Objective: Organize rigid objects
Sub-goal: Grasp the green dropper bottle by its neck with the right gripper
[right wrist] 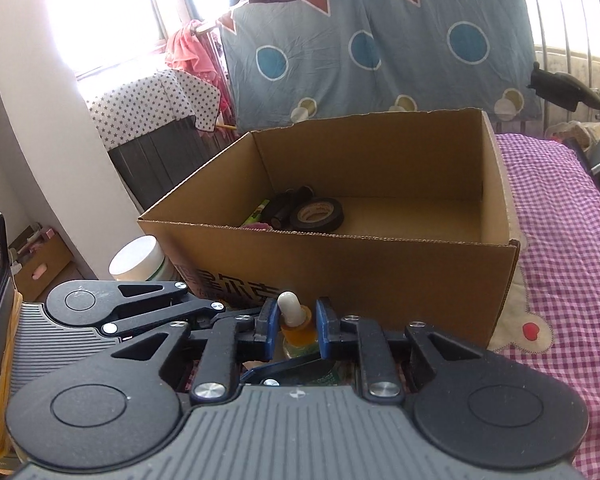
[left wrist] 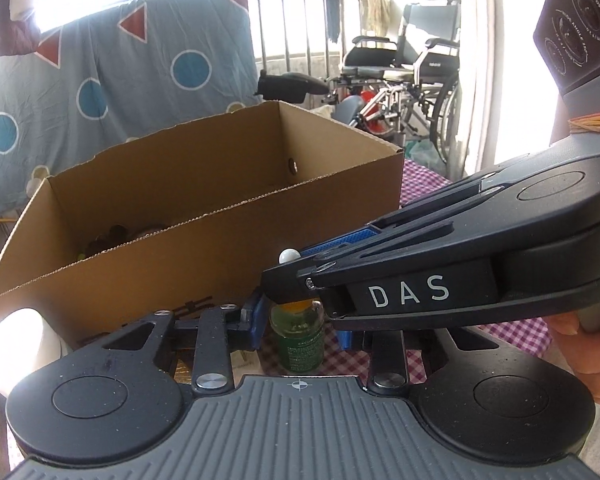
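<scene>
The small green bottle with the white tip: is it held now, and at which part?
Yes. The small green bottle is held by both: the right hand-held gripper clamps its orange neck under the white tip, and the left hand-held gripper closes on its body.

Bottle [right wrist: 296,326] upright before box [right wrist: 380,280], tape roll [right wrist: 318,214] inside.

1. White letters "DAS" are showing on the side of the right gripper [left wrist: 288,280].
2. Dark printed characters are running along the front wall of the cardboard box [right wrist: 340,276], only partly visible and not readable.
3. Small print is covering the green bottle's label [left wrist: 300,350], too blurred to read.
</scene>
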The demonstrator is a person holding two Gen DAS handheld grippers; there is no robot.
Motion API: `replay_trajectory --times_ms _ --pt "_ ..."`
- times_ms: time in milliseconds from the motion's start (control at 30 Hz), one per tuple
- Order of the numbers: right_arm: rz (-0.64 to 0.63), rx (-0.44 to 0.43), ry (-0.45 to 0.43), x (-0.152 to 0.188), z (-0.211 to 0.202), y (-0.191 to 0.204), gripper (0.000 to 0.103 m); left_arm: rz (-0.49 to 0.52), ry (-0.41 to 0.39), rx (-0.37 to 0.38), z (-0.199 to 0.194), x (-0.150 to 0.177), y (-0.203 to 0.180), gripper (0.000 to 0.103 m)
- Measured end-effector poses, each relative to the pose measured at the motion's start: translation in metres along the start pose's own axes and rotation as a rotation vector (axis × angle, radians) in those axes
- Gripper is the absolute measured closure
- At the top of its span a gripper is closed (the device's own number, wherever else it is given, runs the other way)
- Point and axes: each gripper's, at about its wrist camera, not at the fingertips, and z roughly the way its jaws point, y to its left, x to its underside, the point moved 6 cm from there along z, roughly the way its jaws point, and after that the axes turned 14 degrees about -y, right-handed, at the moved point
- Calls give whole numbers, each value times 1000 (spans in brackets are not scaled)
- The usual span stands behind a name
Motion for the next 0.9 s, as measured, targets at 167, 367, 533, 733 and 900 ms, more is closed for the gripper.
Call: replay_trajectory --times_ms 167,367,533,733,900 --pt "2 14 -6 -1 -9 -6 82 9 3 11 2 -1 -6 66" --pt "28 20 -10 -1 -13 -12 82 60 36 -19 11 0 -12 68" --pt "33 29 -10 -2 -19 -17 82 13 45 19 10 -2 -14 72" --pt "29 65 -4 -2 -39 -28 83 8 22 88 5 -5 -35 75" --pt "56 78 -12 -1 -51 -42 85 53 15 95 9 -5 -48 74"
